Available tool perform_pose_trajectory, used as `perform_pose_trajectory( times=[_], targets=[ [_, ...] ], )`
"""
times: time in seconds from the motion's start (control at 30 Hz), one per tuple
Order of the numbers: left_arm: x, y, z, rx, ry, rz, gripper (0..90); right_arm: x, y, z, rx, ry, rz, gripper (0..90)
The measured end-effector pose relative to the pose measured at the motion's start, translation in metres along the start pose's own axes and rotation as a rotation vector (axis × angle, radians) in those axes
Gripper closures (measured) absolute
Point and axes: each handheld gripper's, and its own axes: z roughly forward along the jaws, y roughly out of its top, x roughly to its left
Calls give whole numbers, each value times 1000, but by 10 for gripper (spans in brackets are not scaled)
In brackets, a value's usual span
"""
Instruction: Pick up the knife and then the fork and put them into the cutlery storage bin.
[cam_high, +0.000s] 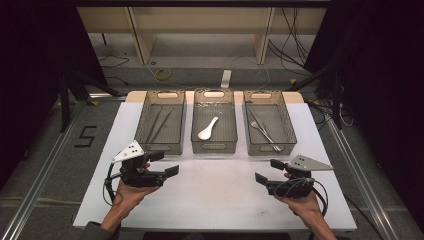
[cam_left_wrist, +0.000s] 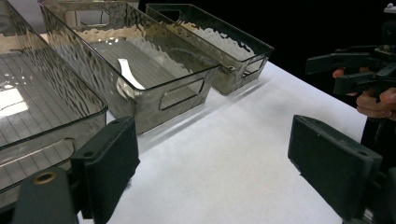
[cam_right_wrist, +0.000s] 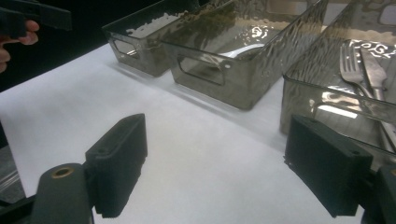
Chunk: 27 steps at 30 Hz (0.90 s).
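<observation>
Three smoky clear bins stand in a row at the back of the white table (cam_high: 215, 195). The left bin (cam_high: 161, 145) holds thin dark sticks (cam_high: 159, 124). A white spoon (cam_high: 208, 129) lies in the middle bin (cam_high: 214, 146). In the right bin (cam_high: 270, 148) lie a fork (cam_high: 263, 131) and another metal utensil. My left gripper (cam_high: 164, 163) hovers open and empty in front of the left bin. My right gripper (cam_high: 269, 171) is open and empty in front of the right bin. The left gripper view has its open jaws wide over bare table, with the spoon (cam_left_wrist: 128, 74) beyond. The fork (cam_right_wrist: 355, 65) sits close to my right jaw.
The table's front half between the two hands is bare white surface. Beyond the table's far edge are wooden shelving legs (cam_high: 141, 37), cables (cam_high: 162, 75) and a floor marked with a number (cam_high: 86, 136). Dark curtains flank both sides.
</observation>
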Motion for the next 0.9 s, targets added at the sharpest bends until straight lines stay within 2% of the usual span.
perform_pose_trajectory(
  times=[0.17,0.33,0.9],
  targets=[
    [0,0,-1,1,-2,-1,156,1,-4,-3,-15,-10,5,208],
    [0,0,-1,4,-3,3,156,3,-6,-3,-9,-13,1,207],
    [0,0,-1,-2,-3,1,156,3,-5,-4,-22,-24,-8,207]
  ],
)
